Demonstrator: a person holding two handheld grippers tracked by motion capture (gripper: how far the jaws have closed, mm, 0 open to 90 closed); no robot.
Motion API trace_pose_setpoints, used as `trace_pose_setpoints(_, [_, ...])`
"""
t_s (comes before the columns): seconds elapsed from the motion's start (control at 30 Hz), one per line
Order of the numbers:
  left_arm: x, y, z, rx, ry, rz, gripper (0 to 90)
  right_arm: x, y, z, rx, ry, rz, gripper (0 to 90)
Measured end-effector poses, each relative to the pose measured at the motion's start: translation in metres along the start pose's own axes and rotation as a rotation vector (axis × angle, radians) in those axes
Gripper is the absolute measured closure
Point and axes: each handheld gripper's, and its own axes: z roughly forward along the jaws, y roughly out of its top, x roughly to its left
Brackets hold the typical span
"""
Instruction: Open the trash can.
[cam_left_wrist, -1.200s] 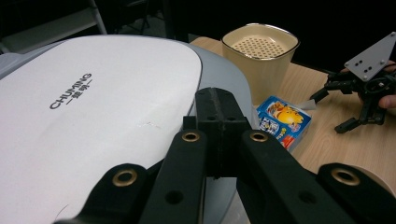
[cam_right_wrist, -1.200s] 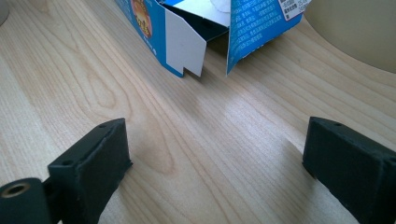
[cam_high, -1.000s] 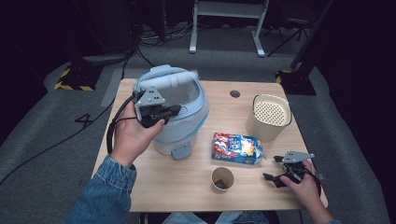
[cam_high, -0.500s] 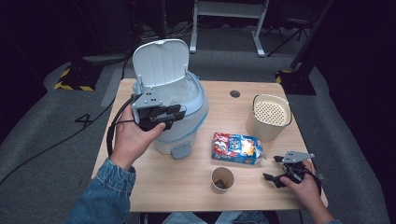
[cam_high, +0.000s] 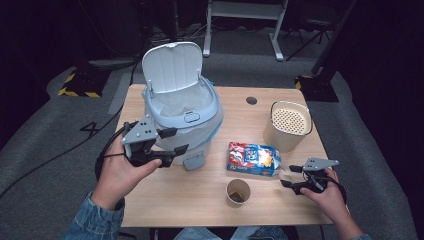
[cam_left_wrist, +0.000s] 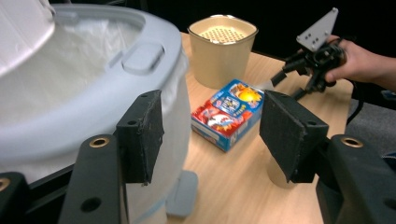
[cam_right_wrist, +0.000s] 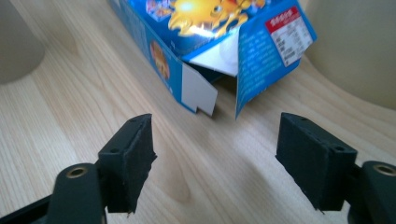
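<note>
Two things have just changed: the bin (cam_high: 182, 117), near the desk's (cam_high: 210, 210) far left corner, now stands with its lid (cam_high: 172, 65) flipped up, and the left gripper (cam_high: 167, 150) has pulled back toward the left edge, its jaws opening with nothing between them. The right gripper (cam_high: 295, 176), by the right edge, has narrowed its jaws slightly; they remain apart and empty, aimed at the torn end of the snack box (cam_high: 252, 159) mid-desk. With the bin open, the box looks ready for pickup and disposal.

Each black hand-held gripper (cam_high: 174, 141) (cam_high: 290, 176) carries a grey three-cornered plate, brass-ringed screw holes and a trailing black cable; denim sleeves (cam_high: 95, 225).
</note>
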Motion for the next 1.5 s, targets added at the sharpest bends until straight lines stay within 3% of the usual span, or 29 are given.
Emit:
trace_pose_setpoints(0.07, [-0.002,-0.011,-0.001,0.004,0.001,-0.009,39.6,-0.002,0.006,-0.004,-0.023,-0.01,-0.001,40.0])
trace_pose_setpoints(0.1, [-0.002,-0.017,0.0,0.01,0.005,-0.012,39.6,-0.002,0.006,-0.004,-0.023,-0.01,-0.001,40.0])
trace_pose_setpoints(0.23, [-0.004,-0.04,0.001,0.038,0.029,-0.017,37.7,-0.004,0.017,-0.006,-0.04,-0.004,-0.018,57.3])
trace_pose_setpoints(0.33, [-0.006,-0.056,-0.001,0.012,0.019,-0.058,37.4,-0.005,0.025,-0.003,-0.032,0.005,-0.043,67.5])
trace_pose_setpoints(0.4, [-0.005,-0.067,0.0,0.007,0.015,-0.081,37.4,-0.005,0.027,-0.002,-0.028,0.008,-0.049,68.6])
trace_pose_setpoints(0.53, [0.0,-0.084,0.009,0.057,0.024,-0.089,37.4,-0.005,0.032,0.004,-0.01,0.007,-0.069,74.3])
trace_pose_setpoints(0.63, [0.007,-0.096,0.016,0.06,0.025,-0.112,37.2,-0.007,0.034,0.006,-0.01,0.013,-0.071,89.1])
trace_pose_setpoints(0.77, [0.014,-0.108,0.022,0.069,0.032,-0.135,37.0,-0.006,0.038,0.0,-0.033,-0.009,-0.065,90.0])
trace_pose_setpoints(0.9, [0.019,-0.117,0.026,0.084,0.044,-0.158,36.6,-0.003,0.053,-0.014,-0.097,-0.013,-0.049,90.0])
trace_pose_setpoints(1.17, [0.024,-0.143,0.035,0.113,0.082,-0.188,36.4,-0.001,0.087,-0.039,-0.194,-0.016,-0.084,90.0])
trace_pose_setpoints(1.5, [0.036,-0.174,0.043,0.154,0.13,-0.202,35.8,-0.001,0.116,-0.056,-0.256,-0.011,-0.095,90.0])
